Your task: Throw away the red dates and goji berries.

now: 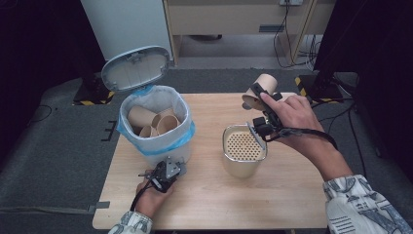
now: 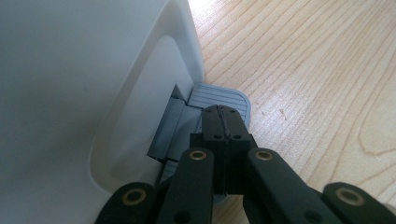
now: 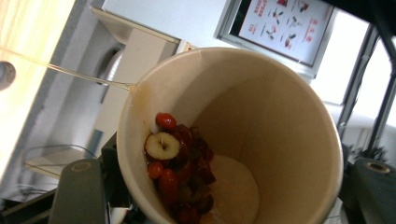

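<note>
Right gripper (image 1: 259, 108) clamps a paper cup (image 1: 260, 90), tipped above the strainer (image 1: 243, 150); red fruit (image 3: 180, 163) sits inside it. Left gripper (image 2: 223, 122), jaws closed, presses the bin (image 1: 157, 124) pedal (image 2: 219, 97).

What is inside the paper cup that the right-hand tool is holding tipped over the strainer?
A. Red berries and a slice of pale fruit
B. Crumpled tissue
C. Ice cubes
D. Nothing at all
A: the right gripper view looks into the paper cup, and red berries with a pale round fruit slice cling to its lower wall, a thin stream of liquid running from the rim.
</note>
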{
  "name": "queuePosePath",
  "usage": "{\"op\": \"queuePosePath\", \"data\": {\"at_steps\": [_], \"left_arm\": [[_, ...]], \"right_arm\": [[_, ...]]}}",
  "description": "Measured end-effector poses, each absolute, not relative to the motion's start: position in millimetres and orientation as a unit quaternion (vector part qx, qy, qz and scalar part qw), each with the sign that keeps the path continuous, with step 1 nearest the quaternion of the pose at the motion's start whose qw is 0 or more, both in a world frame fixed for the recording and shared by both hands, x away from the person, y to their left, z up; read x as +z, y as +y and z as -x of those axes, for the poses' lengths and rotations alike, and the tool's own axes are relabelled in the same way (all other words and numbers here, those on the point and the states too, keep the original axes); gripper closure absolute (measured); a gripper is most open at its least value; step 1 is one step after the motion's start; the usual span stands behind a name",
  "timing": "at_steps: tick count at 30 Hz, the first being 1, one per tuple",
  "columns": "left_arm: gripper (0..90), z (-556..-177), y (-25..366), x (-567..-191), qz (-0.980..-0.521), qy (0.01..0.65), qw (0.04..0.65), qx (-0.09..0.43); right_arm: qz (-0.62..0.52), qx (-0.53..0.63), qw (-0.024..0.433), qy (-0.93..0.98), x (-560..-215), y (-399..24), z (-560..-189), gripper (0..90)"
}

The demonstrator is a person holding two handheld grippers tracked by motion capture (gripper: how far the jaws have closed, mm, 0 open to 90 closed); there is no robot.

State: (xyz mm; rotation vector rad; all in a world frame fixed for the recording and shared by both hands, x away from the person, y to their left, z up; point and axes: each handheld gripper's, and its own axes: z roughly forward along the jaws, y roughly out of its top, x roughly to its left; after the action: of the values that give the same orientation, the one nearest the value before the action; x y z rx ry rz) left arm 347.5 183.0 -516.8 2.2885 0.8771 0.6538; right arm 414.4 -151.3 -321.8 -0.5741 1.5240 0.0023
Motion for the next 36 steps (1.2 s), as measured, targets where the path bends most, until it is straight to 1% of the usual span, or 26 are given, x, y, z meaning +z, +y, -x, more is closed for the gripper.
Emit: {"op": "queuePosePath", "data": {"at_steps": [4,7,10,13,16,18,19,22,25,29,36], "left_arm": [[89.9,-347.5,183.0,-516.8,-0.861,0.330,0.298,0.246],[89.9,-347.5,183.0,-516.8,-0.861,0.330,0.298,0.246],[89.9,-347.6,183.1,-516.8,-0.861,0.330,0.298,0.246],[89.9,-347.5,182.9,-516.8,-0.861,0.330,0.298,0.246],[89.9,-347.5,183.0,-516.8,-0.861,0.330,0.298,0.246],[89.9,-347.5,182.9,-516.8,-0.861,0.330,0.298,0.246],[89.9,-347.4,182.9,-516.8,-0.861,0.330,0.298,0.246],[89.9,-347.6,183.1,-516.8,-0.861,0.330,0.299,0.246],[89.9,-347.5,183.0,-516.8,-0.861,0.330,0.298,0.246],[89.9,-347.5,183.1,-516.8,-0.861,0.330,0.298,0.246],[89.9,-347.5,183.0,-517.0,-0.861,0.330,0.299,0.246]], "right_arm": [[0.289,-0.024,0.676,0.677,-331.5,-147.6,-412.4,30.0],[0.284,-0.027,0.688,0.667,-327.9,-148.9,-412.9,30.2],[0.319,-0.053,0.673,0.666,-336.5,-146.7,-410.9,30.4],[0.305,-0.056,0.687,0.657,-334.2,-148.7,-411.1,30.6],[0.331,-0.068,0.678,0.653,-337.7,-144.9,-408.6,30.6],[0.310,-0.059,0.695,0.646,-329.1,-145.3,-409.2,30.6],[0.315,-0.065,0.693,0.645,-328.2,-144.9,-410.1,30.5],[0.356,-0.091,0.676,0.639,-340.3,-142.7,-408.5,30.6],[0.340,-0.089,0.689,0.634,-337.3,-144.6,-409.2,30.5],[0.362,-0.100,0.681,0.628,-341.3,-141.1,-406.4,30.6],[0.352,-0.092,0.693,0.623,-337.8,-142.7,-406.4,30.5]]}}
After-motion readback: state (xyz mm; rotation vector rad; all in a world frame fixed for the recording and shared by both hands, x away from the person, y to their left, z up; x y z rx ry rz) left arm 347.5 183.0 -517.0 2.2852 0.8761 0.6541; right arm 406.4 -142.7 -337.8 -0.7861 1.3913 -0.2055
